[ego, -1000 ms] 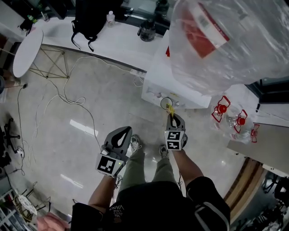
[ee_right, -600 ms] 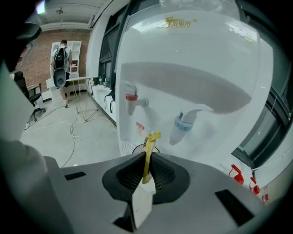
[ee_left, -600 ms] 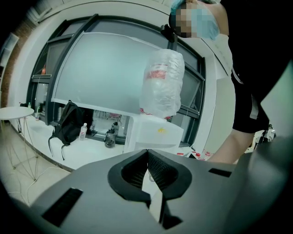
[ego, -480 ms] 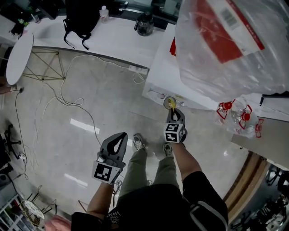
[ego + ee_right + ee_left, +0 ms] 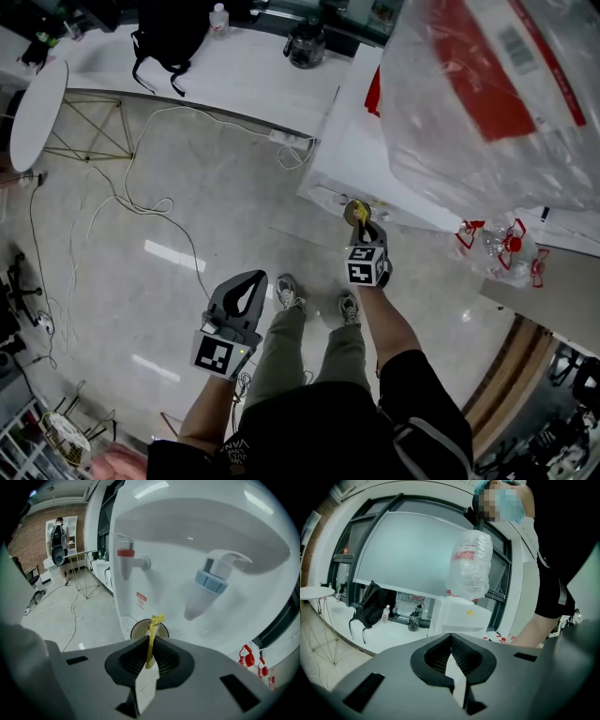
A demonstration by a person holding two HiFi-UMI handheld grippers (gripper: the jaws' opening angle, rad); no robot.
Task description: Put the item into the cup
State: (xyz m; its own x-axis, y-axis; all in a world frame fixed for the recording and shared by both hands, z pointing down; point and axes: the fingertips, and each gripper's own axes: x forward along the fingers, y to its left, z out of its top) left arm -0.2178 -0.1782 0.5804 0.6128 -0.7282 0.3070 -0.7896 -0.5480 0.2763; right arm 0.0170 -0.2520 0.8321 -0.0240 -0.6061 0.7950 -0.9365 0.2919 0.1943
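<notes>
A brown paper cup point(image 5: 352, 210) stands on the drip tray of a white water dispenser point(image 5: 361, 155). My right gripper point(image 5: 362, 225) is shut on a thin yellow item point(image 5: 359, 218), held upright right at the cup. In the right gripper view the yellow item point(image 5: 153, 623) sticks up from between the jaws of that gripper point(image 5: 150, 643), with the cup's mouth point(image 5: 138, 629) just beyond it. My left gripper point(image 5: 247, 282) hangs lower left over the floor, shut on nothing. The left gripper view shows that gripper point(image 5: 451, 638) pointing at the dispenser from a distance.
A big plastic water bottle point(image 5: 492, 89) tops the dispenser. Red tap point(image 5: 127, 562) and blue tap point(image 5: 213, 581) jut out above the cup. Empty bottles with red handles point(image 5: 497, 249) lie to the right. Cables point(image 5: 141, 202) trail over the floor; a backpack point(image 5: 169, 37) sits on the far counter.
My right gripper has carried the yellow item forward to the cup at the dispenser. The left gripper has stayed low over the floor.
</notes>
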